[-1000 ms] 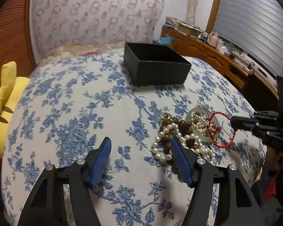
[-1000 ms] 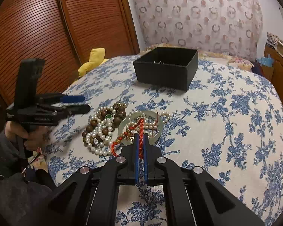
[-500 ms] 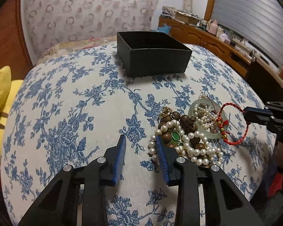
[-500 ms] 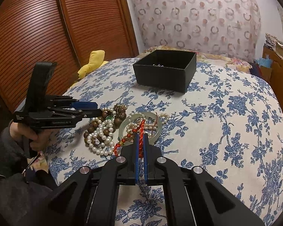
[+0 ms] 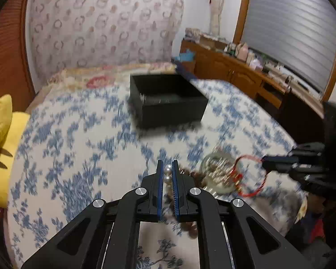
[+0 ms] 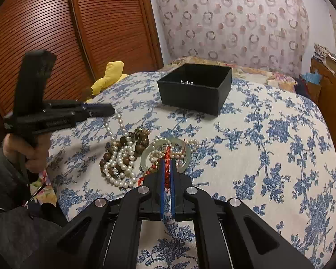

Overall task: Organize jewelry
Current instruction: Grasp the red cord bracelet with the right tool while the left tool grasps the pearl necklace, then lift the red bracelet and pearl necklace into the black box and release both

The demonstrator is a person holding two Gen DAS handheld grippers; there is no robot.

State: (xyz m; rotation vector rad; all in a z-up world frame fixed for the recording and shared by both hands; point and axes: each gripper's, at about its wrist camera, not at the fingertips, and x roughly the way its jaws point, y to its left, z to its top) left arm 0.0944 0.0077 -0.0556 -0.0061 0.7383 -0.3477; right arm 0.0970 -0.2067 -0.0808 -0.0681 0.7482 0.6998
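Observation:
A pile of jewelry lies on the blue-flowered bedspread: a pearl necklace [image 6: 121,165], brown wooden beads [image 6: 123,141], a pale jade bangle [image 6: 145,157] and a red cord bracelet [image 6: 167,157]. My left gripper [image 5: 167,170] is shut on the pearl necklace [image 5: 167,174] and lifts a strand [image 6: 119,123] off the pile; it also shows in the right wrist view [image 6: 110,110]. My right gripper [image 6: 166,163] is shut on the red cord bracelet [image 5: 248,174]; it also shows in the left wrist view [image 5: 265,159]. An open black box [image 6: 194,89] stands farther back with small silver pieces inside.
A yellow plush toy [image 5: 4,148] lies at the bed's left edge. Wooden slatted doors [image 6: 78,33] stand to the left, a patterned headboard cushion [image 6: 235,22] behind the box, and a wooden cabinet [image 5: 235,74] with clutter along the right.
My left gripper has closed on the pearl necklace and lifted, pulling a strand up from the pile. My right gripper has stayed shut on the red cord bracelet.

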